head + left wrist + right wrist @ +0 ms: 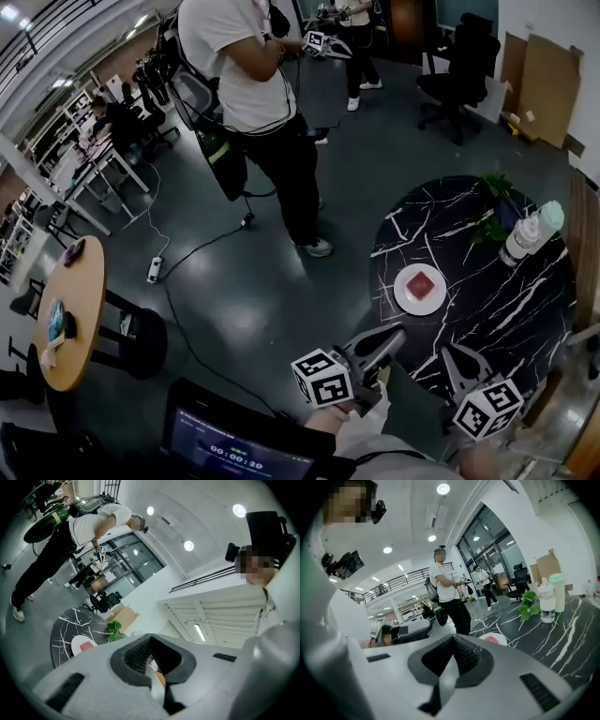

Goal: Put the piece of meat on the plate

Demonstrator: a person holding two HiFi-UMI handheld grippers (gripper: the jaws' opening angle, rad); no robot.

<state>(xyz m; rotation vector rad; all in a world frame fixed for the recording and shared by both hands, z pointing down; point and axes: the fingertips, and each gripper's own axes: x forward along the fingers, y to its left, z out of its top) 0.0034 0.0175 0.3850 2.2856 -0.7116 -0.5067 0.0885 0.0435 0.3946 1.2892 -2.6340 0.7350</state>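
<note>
A red piece of meat (423,283) lies on a white plate (409,298) on the black marbled round table (487,309). Both grippers hover at the table's near edge, short of the plate, each with nothing between its jaws. My left gripper (394,336) is shut, its tip just left of and below the plate. My right gripper (448,352) is shut too, to the plate's lower right. The left gripper view has the plate (75,645) and the meat (87,645) far off at the left. In the right gripper view the plate (500,641) with the meat (491,638) sits just past the jaws.
A green plant (492,202) and a clear bottle (530,234) stand at the table's far side. A person (262,94) stands on the floor beyond, cables and a power strip (156,269) nearby. A wooden round table (70,309) is at the left, a screen (239,450) right below me.
</note>
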